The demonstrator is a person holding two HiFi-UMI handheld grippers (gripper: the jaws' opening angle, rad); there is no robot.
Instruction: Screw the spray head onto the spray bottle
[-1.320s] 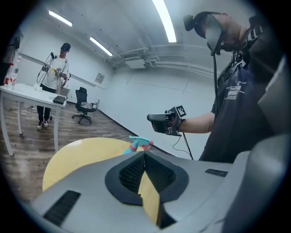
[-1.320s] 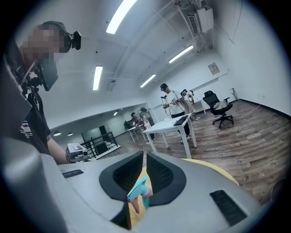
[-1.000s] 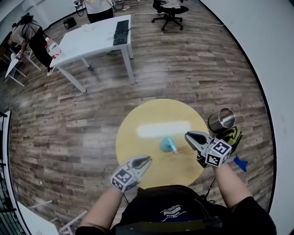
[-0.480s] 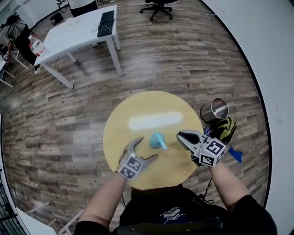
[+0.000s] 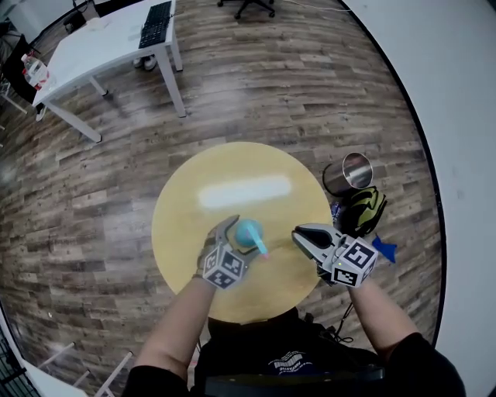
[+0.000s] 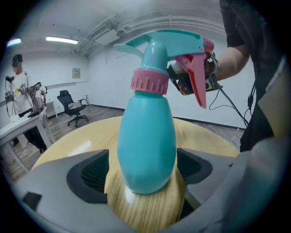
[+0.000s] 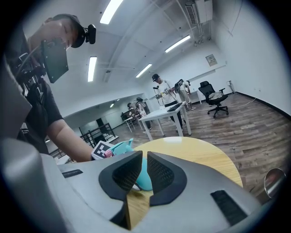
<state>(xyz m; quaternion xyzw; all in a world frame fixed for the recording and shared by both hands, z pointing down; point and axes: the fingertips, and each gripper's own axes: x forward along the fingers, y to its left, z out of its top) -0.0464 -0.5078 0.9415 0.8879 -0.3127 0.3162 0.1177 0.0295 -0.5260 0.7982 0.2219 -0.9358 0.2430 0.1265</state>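
A teal spray bottle (image 5: 249, 232) stands upright on the round yellow table (image 5: 232, 167). It has a pink collar (image 6: 150, 82), a teal spray head (image 6: 175, 43) on top and a pink trigger. My left gripper (image 5: 240, 239) has just been opening its jaws. They now stand wide on either side of the bottle's (image 6: 146, 141) lower body, and the pads (image 6: 93, 173) do not touch it. My right gripper (image 5: 301, 234) hangs to the right of the bottle, its jaws (image 7: 141, 170) drawn together with only a slit and nothing between them. The bottle (image 7: 138, 175) shows just beyond them.
A metal cup (image 5: 356, 170) and a black and yellow-green bag (image 5: 363, 209) sit on the floor by the table's right edge. A white desk (image 5: 93, 50) with a keyboard (image 5: 155, 23) stands at the far left. Several people stand by desks (image 7: 166, 98) in the room.
My left gripper has come in from the table's near edge to the bottle and its jaws have opened around it. The right gripper has sunk a little, still closed.
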